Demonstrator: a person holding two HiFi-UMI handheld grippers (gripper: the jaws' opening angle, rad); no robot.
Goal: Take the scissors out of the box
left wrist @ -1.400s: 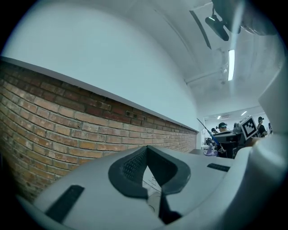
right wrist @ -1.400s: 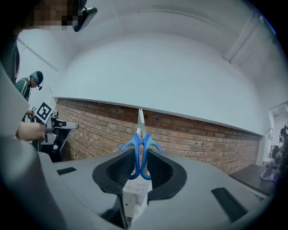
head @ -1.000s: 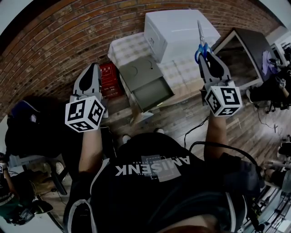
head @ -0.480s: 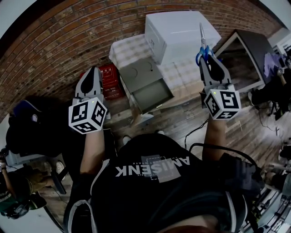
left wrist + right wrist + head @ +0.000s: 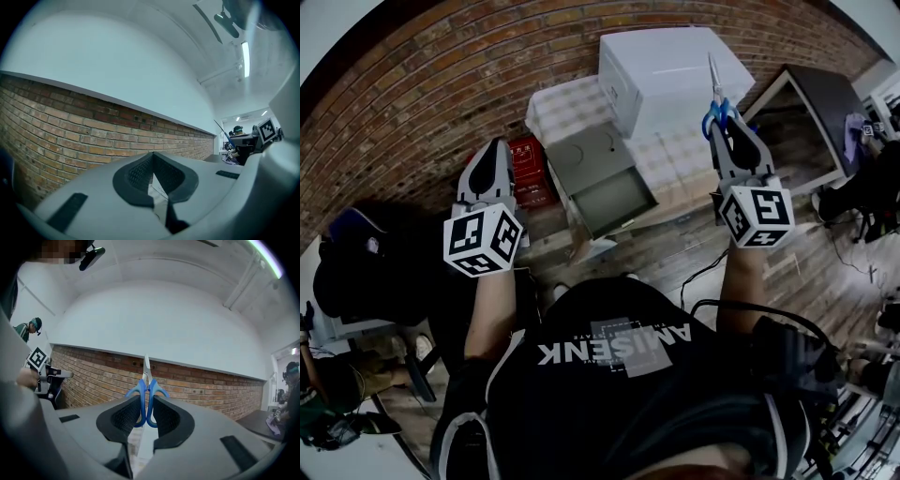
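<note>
Blue-handled scissors (image 5: 716, 105) stand with their blades pointing away from me, and my right gripper (image 5: 724, 120) is shut on the handles. In the right gripper view the scissors (image 5: 147, 380) sit between the dark pads (image 5: 123, 417), blades up against the brick wall. The open grey-green box (image 5: 602, 176) lies below and to the left of the scissors, on the table's near side. My left gripper (image 5: 493, 150) is held level at the left, away from the box. Its pads (image 5: 136, 171) meet at the tip with nothing between them.
A large white box (image 5: 670, 66) stands on the checked tablecloth (image 5: 567, 101) behind the grey-green box. A red crate (image 5: 528, 167) sits by the brick wall (image 5: 422, 84). A dark-framed table (image 5: 806, 108) is at the right. Cables run across the wooden floor (image 5: 694, 253).
</note>
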